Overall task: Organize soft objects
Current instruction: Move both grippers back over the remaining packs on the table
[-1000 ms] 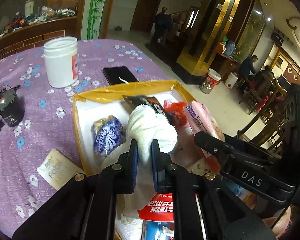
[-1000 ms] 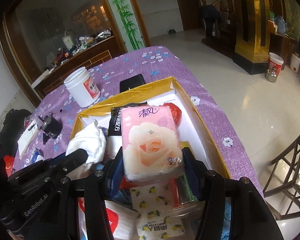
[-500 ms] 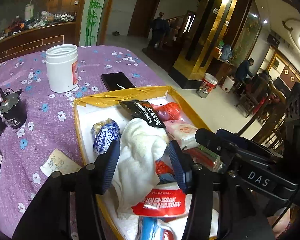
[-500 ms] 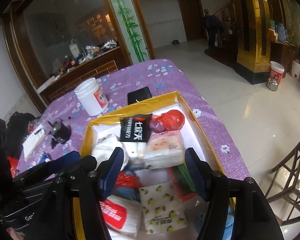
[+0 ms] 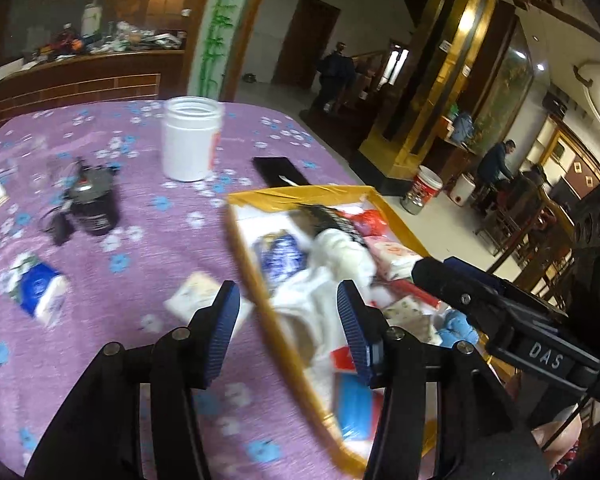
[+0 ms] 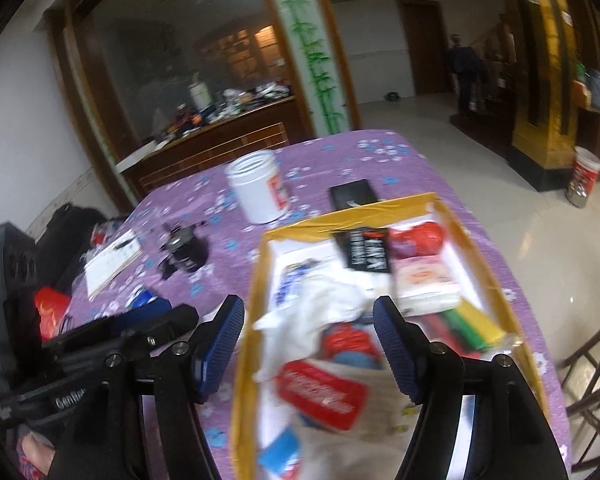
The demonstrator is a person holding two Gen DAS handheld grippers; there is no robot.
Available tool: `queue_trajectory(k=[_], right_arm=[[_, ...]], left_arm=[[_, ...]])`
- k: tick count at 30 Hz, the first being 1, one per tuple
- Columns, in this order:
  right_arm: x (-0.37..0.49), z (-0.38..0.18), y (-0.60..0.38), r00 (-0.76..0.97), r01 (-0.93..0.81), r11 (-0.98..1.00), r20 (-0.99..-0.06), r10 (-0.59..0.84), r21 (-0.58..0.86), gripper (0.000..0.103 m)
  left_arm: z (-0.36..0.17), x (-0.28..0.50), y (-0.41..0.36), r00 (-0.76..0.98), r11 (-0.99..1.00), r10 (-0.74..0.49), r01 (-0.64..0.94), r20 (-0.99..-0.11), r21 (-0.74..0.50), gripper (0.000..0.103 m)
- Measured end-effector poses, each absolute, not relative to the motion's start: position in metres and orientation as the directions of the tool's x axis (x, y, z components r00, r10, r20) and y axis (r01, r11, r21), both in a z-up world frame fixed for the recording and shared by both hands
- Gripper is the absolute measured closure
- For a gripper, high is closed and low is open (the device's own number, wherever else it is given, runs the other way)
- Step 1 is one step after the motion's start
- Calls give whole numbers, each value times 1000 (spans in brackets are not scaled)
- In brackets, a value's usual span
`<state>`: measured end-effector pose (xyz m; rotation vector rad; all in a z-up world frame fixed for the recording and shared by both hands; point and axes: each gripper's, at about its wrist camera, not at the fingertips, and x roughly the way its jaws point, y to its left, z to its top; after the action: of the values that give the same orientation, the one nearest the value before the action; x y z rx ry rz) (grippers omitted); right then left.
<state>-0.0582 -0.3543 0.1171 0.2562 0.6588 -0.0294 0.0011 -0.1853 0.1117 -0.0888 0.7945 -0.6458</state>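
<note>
A yellow-rimmed box (image 5: 260, 236) (image 6: 256, 280) on the purple flowered table holds soft things: a white cloth (image 5: 340, 256) (image 6: 320, 300), a pink tissue pack (image 6: 424, 280) (image 5: 396, 256), a blue-white pack (image 5: 280, 256), a black packet (image 6: 364, 252) and a red bag (image 6: 420, 236). My left gripper (image 5: 288, 316) hangs open and empty above the box's left rim. My right gripper (image 6: 308, 328) is open and empty over the box's near half. A blue-and-white tissue pack (image 5: 40, 288) and a pale wipes pack (image 5: 196, 296) lie on the table left of the box.
A white jar (image 5: 190, 140) (image 6: 260, 188), a black phone (image 5: 280, 170) (image 6: 354, 196) and a small black device with a cord (image 5: 90, 204) (image 6: 184, 248) stand beyond the box. A notepad (image 6: 112, 260) lies at the table's left. Chairs and a tiled floor lie to the right.
Both grippers let go: the white cloth and the pink tissue pack now lie in the box. Both have pulled back, and the left has swung left over the box rim.
</note>
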Motion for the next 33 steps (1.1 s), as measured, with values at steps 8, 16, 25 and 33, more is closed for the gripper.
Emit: queue_trajectory(k=[8,16,25,33], right_arm=[[-40,110,-297,745,-11,976,-649,154,219,32],[36,81,-239,574,-176,983,-805,149,55,28],[94,46,-224,425,-276,958,-904,48,-78,28],[125,49,-193,441,-193,978,-883,157,78,28]], left_arm=[[108,17,-92,619,883,-468,358,-630,-304,54],[62,53,4,687,948,-283,93,-669,-305,54],[47,61,14,654,919,-343,87,-674,-384,54],[45,64,32,647,911,-325,18,-689,-413,54]])
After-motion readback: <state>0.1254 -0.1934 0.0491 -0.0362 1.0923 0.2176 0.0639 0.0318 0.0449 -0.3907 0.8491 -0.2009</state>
